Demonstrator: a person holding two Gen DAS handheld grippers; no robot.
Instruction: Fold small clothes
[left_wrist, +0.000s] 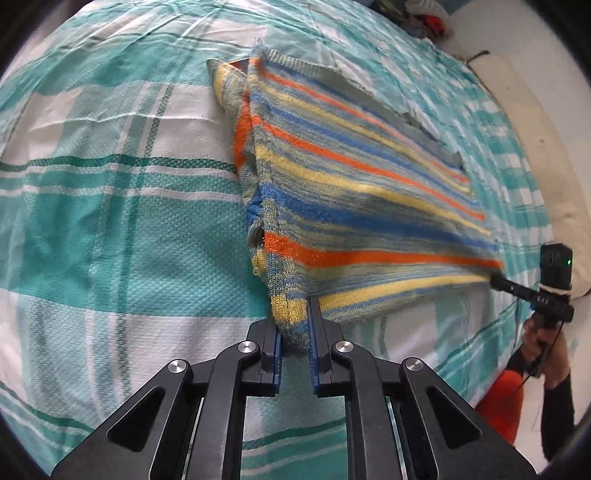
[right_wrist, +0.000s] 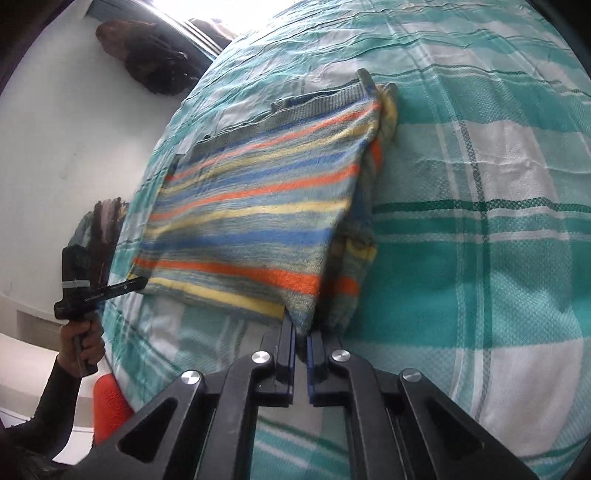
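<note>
Left wrist view shows the left gripper (left_wrist: 295, 332) pinching the near corner of a striped knit sweater (left_wrist: 351, 177), and the right gripper (left_wrist: 498, 281) holds the other near corner far off to the right. Right wrist view shows the right gripper (right_wrist: 301, 334) squeezed tight on its corner too. Its near edge is lifted a little above the green and white checked bedsheet (right_wrist: 480, 277), and its far part rests there.

L gripper (left_wrist: 295, 332) and R gripper (right_wrist: 301, 334) both clamped tight, fingers pointing fwd, each held by one hand.
</note>
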